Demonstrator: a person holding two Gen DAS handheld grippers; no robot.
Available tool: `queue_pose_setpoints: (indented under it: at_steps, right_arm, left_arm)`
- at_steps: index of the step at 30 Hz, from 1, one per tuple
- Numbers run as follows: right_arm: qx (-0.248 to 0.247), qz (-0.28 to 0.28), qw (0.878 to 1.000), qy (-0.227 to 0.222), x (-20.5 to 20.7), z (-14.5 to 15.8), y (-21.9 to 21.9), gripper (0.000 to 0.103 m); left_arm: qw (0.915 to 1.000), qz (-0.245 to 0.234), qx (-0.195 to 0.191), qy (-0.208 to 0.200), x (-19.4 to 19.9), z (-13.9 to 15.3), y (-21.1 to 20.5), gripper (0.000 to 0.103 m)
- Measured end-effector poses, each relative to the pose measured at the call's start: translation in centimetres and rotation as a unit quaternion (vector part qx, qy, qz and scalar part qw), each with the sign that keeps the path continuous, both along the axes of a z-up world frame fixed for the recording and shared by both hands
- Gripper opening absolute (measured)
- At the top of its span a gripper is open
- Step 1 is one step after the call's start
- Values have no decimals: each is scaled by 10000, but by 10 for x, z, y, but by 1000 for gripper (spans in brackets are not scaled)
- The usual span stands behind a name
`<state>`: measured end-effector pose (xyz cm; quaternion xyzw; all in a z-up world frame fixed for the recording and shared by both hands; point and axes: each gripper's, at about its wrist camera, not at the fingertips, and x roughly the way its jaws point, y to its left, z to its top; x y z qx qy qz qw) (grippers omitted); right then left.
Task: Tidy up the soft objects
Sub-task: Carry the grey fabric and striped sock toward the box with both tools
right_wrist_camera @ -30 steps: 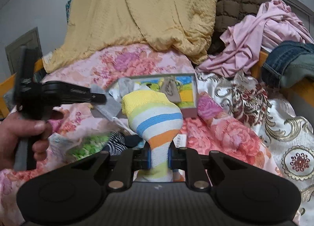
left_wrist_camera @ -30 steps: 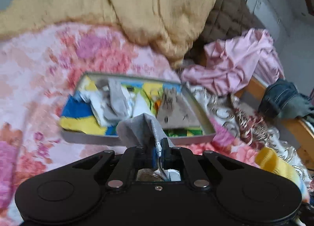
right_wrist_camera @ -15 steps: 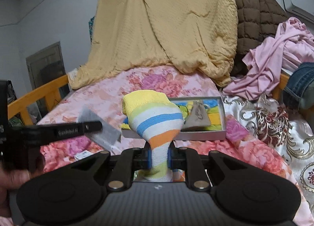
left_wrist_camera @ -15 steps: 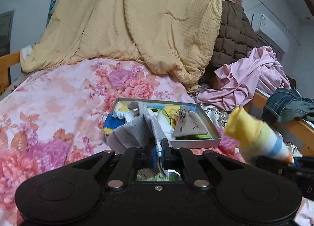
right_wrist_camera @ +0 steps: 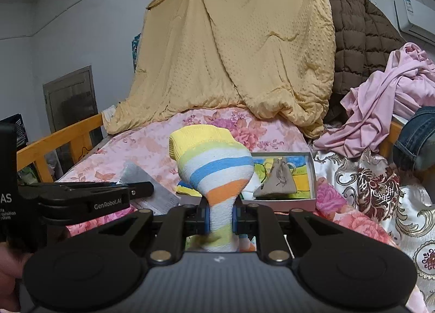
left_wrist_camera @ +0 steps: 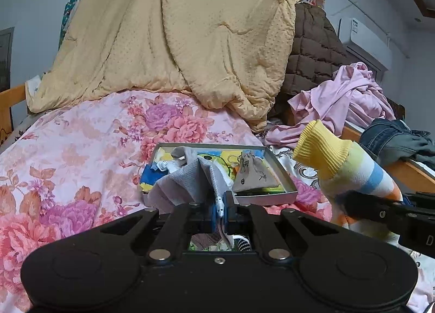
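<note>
Striped sock (right_wrist_camera: 217, 174) with yellow cuff pinched in right gripper (right_wrist_camera: 220, 218), grey mesh sock (left_wrist_camera: 190, 182) clamped in left gripper (left_wrist_camera: 220, 208)

Ahead of the tongs, draped yellow quilt (left_wrist_camera: 190, 41); right of it, brown padded jacket (right_wrist_camera: 361, 38), wall air conditioner (left_wrist_camera: 364, 46).

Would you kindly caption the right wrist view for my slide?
Right gripper clamps a striped sock above the floral bed, shallow box beyond.

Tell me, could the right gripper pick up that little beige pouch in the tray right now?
Probably not yet. The right gripper is already shut on the striped sock, so it has no free grasp. The pouch itself lies uncovered in the tray.
</note>
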<state>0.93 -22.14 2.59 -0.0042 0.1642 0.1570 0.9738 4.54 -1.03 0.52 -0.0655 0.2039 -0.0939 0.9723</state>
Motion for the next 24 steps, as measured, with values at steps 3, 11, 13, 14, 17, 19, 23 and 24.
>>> queue_pose_setpoints:
  at_steps: [3,11,13,14,17,19,23,24]
  right_arm:
    - [-8,-7,10000,-36,0,2,2,16]
    - [-40,-47,10000,-75,4,2,5,16]
    - [-44,-65,9999,-73,6,2,4,16]
    - [-50,-78,9999,-73,7,2,4,16]
    - [-62,-115,9999,-58,11,2,4,16]
    - [-81,-136,9999,-51,13,1,4,16]
    - [-108,-181,9998,-33,18,2,4,16]
    - [-122,-188,9997,-28,20,2,4,16]
  left_arm:
    - [10000,4,5,-9,0,0,0,4]
    - [10000,-8,2,-84,5,3,2,4]
    - [9999,-26,-3,-103,6,3,2,4]
    - [9999,-32,-3,-113,8,3,2,4]
    - [9999,-63,-21,-114,13,2,2,4]
    - [9999,-82,-27,-122,16,1,2,4]
    - [9998,-103,-56,-155,23,0,2,4]
    - [9998,-106,-59,-161,25,-1,3,4]
